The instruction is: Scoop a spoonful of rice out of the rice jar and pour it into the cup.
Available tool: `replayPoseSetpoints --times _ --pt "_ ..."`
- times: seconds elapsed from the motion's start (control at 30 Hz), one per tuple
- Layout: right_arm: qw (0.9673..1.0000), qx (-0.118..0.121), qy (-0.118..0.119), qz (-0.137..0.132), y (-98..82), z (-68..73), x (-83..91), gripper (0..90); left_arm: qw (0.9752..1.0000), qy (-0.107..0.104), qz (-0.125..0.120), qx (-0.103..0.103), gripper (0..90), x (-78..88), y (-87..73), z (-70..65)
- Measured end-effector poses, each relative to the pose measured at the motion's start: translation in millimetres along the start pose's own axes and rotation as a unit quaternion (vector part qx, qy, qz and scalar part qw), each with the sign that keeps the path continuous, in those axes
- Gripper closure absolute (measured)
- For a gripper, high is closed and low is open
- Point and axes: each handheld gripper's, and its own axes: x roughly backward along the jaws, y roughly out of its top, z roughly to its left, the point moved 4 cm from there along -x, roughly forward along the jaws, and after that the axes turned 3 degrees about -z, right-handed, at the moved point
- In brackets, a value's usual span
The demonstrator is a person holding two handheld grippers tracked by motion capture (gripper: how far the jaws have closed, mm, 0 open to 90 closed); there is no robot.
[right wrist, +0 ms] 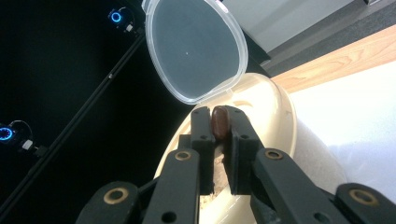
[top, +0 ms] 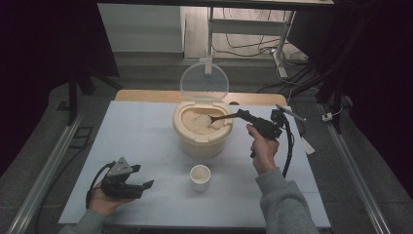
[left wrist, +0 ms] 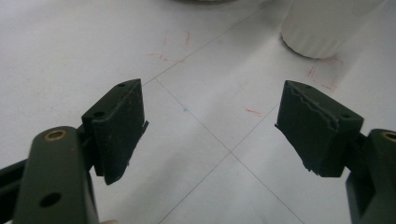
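The right gripper [top: 245, 115] was closed on the handle end of a brown wooden spoon [top: 225, 117], which the right gripper view showed pinched between the two black jaws [right wrist: 220, 122]. From that grip the spoon's long axis was laid toward the left of the high view and slightly downward, over the near rim of the cream rice container [top: 202, 141], with its bowl sunk into the rice [top: 197, 120]. The clear hinged lid [top: 204, 81] was stood upright behind the opening, well clear of the handle. The small white cup [top: 200, 177] was placed on the table just in front of the container, toward the person, so any scoop would, as judged, have to be lifted out along the handle's line and swung back over the rim to the cup. The left gripper [top: 141, 184] was rested low on the table with its jaws spread wide and nothing between them, the cup [left wrist: 322, 23] lying off to its right.
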Motion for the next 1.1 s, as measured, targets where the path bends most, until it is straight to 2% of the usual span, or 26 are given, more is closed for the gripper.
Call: replayPoseSetpoints --times 0.3,0.5,0.77,1.1 --pt "0.9994 -0.033 0.010 -0.004 4.8 -1.7 4.1 82.8 1.0000 0.000 0.001 0.000 22.9 -0.1 0.0 -0.1" --pt "0.9988 -0.046 0.016 -0.009 7.8 -2.4 7.5 82.8 1.0000 0.001 0.002 -0.002 22.8 -0.3 -0.2 -0.2" --pt "0.9983 -0.054 0.022 -0.007 8.7 -3.4 10.7 82.8 1.0000 0.002 0.003 -0.004 22.9 -0.6 -0.2 -0.3" --pt "0.9979 -0.056 0.034 -0.002 10.1 2.5 17.5 82.8 1.0000 0.002 0.003 -0.003 22.9 -0.8 -0.2 -0.2"
